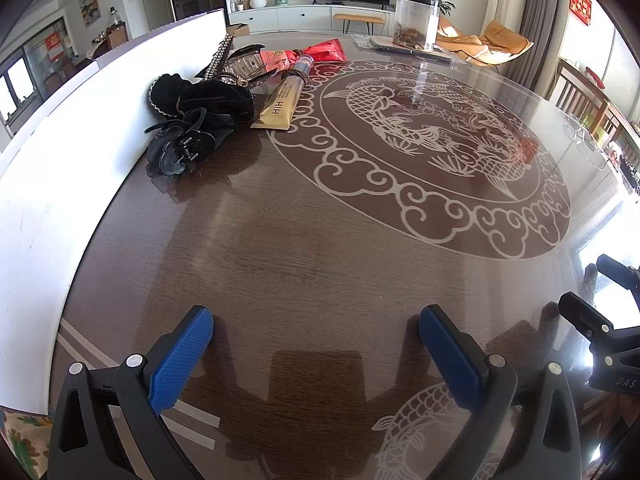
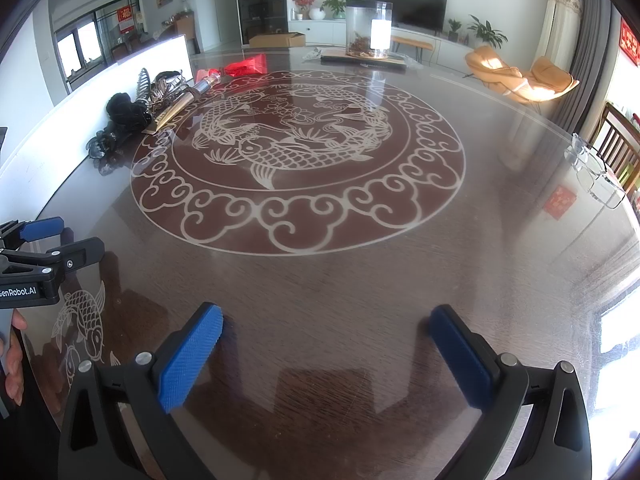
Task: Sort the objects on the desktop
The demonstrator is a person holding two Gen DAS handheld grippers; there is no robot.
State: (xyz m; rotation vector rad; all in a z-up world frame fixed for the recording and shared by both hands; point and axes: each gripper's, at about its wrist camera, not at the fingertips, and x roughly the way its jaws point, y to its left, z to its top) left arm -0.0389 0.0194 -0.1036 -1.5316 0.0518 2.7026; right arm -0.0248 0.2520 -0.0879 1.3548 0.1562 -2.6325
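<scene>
A heap of small items lies at the table's left side against a white board (image 1: 60, 168): black hair clips and a velvet scrunchie (image 1: 192, 120), metal hair combs (image 1: 240, 64), a gold tube (image 1: 282, 102) and red packets (image 1: 320, 53). The same heap (image 2: 132, 120) shows small at the left of the right wrist view. My left gripper (image 1: 316, 328) is open over bare table, well short of the heap. My right gripper (image 2: 326, 326) is open too, with nothing between its fingers. The left gripper's side (image 2: 44, 256) shows at the left edge of the right wrist view.
The dark glass-topped table (image 2: 320, 280) carries a round fish pattern. A clear jar (image 2: 368, 28) stands on a flat dark item at the far edge. Clear glasses (image 2: 596, 176) lie at the right rim. Chairs stand beyond the right edge. A hand (image 2: 14, 356) holds the left gripper.
</scene>
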